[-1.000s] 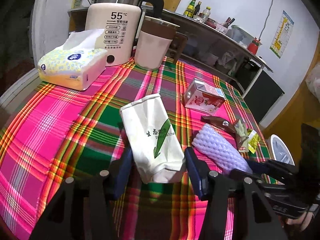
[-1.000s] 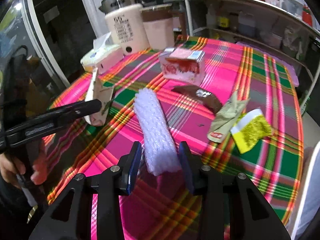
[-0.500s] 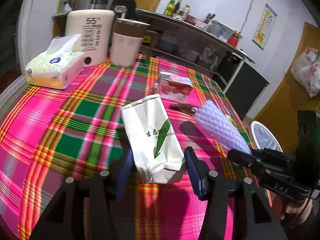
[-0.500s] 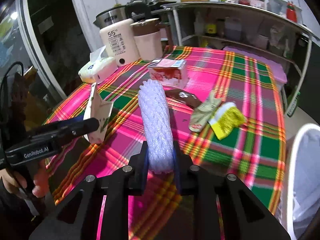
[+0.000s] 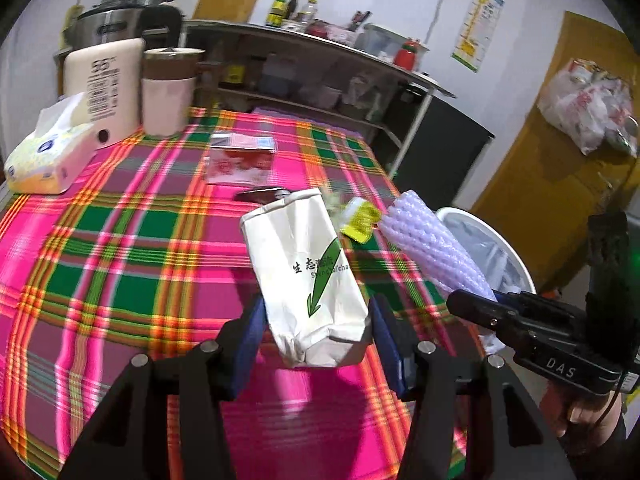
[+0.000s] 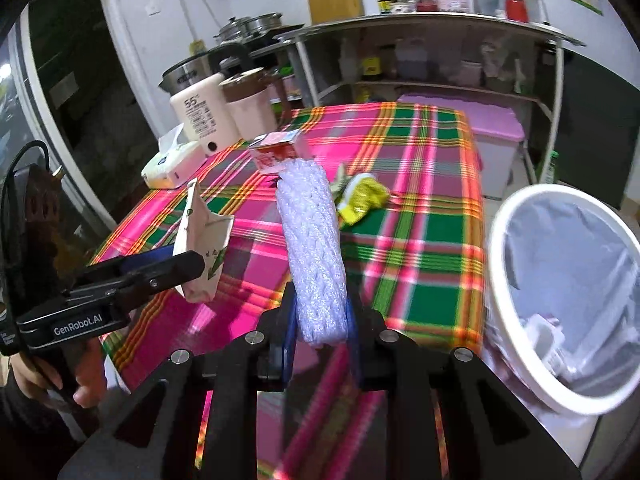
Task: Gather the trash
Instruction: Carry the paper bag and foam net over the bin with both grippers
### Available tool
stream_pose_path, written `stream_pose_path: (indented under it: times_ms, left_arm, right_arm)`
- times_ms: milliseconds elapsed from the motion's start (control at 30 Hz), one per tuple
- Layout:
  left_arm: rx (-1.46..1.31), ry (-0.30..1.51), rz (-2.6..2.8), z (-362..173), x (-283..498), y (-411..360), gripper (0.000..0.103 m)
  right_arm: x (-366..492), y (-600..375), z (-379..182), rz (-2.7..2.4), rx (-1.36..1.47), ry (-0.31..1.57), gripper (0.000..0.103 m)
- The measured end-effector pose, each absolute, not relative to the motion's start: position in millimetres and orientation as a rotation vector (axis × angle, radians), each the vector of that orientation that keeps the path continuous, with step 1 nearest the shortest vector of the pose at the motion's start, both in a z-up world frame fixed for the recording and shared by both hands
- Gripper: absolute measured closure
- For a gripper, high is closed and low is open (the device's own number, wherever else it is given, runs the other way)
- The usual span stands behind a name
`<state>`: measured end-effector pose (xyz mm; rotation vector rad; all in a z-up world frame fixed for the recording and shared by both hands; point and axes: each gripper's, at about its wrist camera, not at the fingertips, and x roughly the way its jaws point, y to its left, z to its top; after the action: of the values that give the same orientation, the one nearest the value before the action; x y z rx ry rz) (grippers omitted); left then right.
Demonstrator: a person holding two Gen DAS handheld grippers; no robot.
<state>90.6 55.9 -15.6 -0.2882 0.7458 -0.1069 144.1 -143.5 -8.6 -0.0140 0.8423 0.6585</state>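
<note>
While you hold both pieces above the plaid tablecloth (image 5: 120, 240), your left gripper (image 5: 316, 332) pinches the white paper bag (image 5: 308, 280) and your right gripper (image 6: 322, 332) clamps the foam net sleeve (image 6: 312, 240). Beside the tablecloth's edge stands the white bin (image 6: 560, 280); a cluttered shelf (image 6: 432, 56) stands beyond the tablecloth.

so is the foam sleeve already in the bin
No, the foam sleeve is clamped in the right claw above the table, with the bin off to its side.
</note>
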Motion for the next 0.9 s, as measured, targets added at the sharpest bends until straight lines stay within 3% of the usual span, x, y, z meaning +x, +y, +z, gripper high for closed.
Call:
stream_pose_path:
  times_ms: [900]
  left_arm:
    - [-0.155,0.742,-0.352,5,139,-69,0.048]
  right_arm:
    - [145,-285,-8,0.363,0.124,0.817,0.08]
